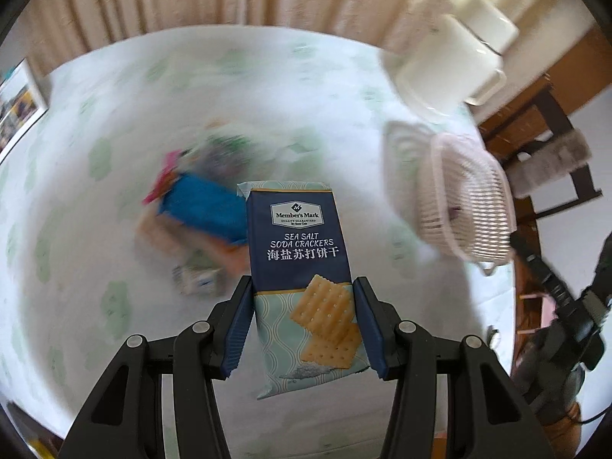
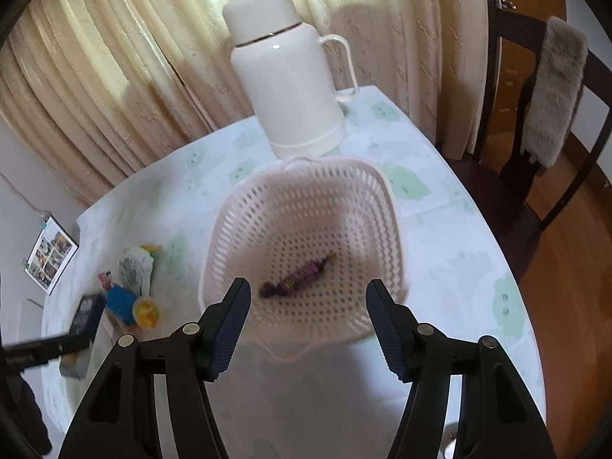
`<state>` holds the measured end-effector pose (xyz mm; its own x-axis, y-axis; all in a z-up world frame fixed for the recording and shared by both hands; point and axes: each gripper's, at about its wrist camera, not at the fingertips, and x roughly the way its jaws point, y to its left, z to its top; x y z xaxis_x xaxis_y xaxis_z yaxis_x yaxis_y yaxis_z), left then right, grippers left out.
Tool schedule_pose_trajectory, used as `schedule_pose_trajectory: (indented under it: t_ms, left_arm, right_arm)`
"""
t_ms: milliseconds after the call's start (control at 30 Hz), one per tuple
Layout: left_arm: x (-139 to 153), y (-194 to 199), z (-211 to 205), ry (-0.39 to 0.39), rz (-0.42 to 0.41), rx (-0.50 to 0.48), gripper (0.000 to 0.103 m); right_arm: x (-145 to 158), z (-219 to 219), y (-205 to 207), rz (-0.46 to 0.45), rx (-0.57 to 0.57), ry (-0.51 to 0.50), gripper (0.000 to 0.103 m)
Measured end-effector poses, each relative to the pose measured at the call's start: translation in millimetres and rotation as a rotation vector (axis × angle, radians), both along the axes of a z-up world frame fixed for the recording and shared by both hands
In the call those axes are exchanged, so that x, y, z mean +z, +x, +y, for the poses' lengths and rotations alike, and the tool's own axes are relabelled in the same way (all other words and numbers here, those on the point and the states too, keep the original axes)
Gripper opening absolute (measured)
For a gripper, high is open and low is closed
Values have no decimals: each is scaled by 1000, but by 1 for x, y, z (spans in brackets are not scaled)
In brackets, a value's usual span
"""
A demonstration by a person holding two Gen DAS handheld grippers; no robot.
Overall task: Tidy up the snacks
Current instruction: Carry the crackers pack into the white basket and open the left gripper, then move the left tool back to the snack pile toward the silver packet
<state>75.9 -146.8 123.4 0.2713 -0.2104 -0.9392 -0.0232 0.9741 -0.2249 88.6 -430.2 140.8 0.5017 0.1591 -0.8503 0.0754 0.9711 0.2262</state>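
My left gripper point(image 1: 303, 290) is shut on a dark blue pack of sea salt soda crackers point(image 1: 298, 252), held upright above the table. Behind the pack a blurred pile of snacks point(image 1: 199, 206) lies on the cloth, with a blue packet on top. The pink perforated basket point(image 1: 459, 206) is to the right of it. In the right wrist view my right gripper point(image 2: 308, 294) stands open above the near rim of the basket point(image 2: 244, 206). A purple wrapped candy point(image 2: 302, 273) lies on the basket floor, clear of the fingers. The left gripper with its cracker pack point(image 2: 86, 315) shows at the far left.
A white thermos jug point(image 2: 290, 76) stands behind the basket near the curtain. The snack pile point(image 2: 130, 283) lies left of the basket. A dark wooden chair point(image 2: 535, 122) with a grey fur cover stands off the table's right edge. A framed photo sheet point(image 2: 49, 256) lies at the far left.
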Motion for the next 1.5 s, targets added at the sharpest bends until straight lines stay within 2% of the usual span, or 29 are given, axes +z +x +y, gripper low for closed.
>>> schedule_pose_trajectory:
  t_ms: [400,533,633,800,933,1500]
  left_arm:
    - [14,49,-122,-25,-56,-233,48]
    - [8,61,-153,-13,-52,-282,48]
    - [3,66,-166,-11,-32,-283,52]
    - [1,66,-173,1,-27,-282,57]
    - [2,64,-169,15,-30,-272,58]
    - [5,44,-127,60,-25,-218,58]
  right_arm:
    - [-3,-37,-32,48,-40,-12,64]
    - [-1,-48,-39,49,-57,-19,64]
    - [0,-54,-41,52,-72,-23,64]
    - [-2,-65,-44,56,-99,-15,64]
    - [-2,-67,-42,56,-101,-9,64]
    - [10,-37,-37,36,-40,-28,64]
